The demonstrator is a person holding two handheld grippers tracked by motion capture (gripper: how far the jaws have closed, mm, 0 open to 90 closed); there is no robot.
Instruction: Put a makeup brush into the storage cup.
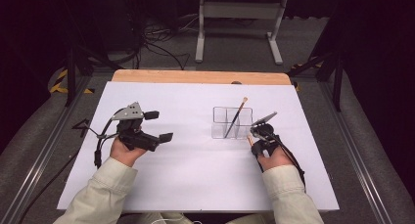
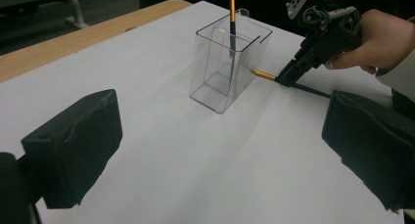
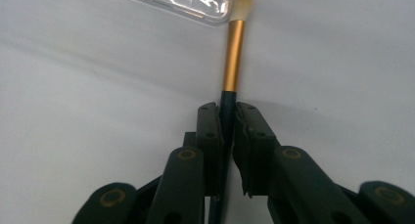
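Note:
A clear plastic divided box [image 1: 220, 122] [image 2: 215, 82] stands on the white table right of centre. In it a brush [image 1: 236, 116] [image 2: 232, 18] with a dark handle and gold ferrule leans upright. A second brush [image 3: 234, 48] [image 2: 264, 75] of the same kind lies low on the table with its pale tip at the box's corner [image 3: 181, 1]. My right gripper [image 3: 227, 111] [image 1: 254, 136] [image 2: 288, 79] is shut on its dark handle. My left gripper [image 1: 159, 125] [image 2: 222, 150] rests open at the left, pointing toward the box, with nothing between its pads.
A white sheet [image 1: 195, 170] covers the table, with a wooden strip [image 1: 195, 77] along the far edge. Beyond it a white stand frame [image 1: 240, 11] and cables [image 1: 156, 43] sit on the floor. Metal rails [image 1: 44, 150] run along both sides of the table.

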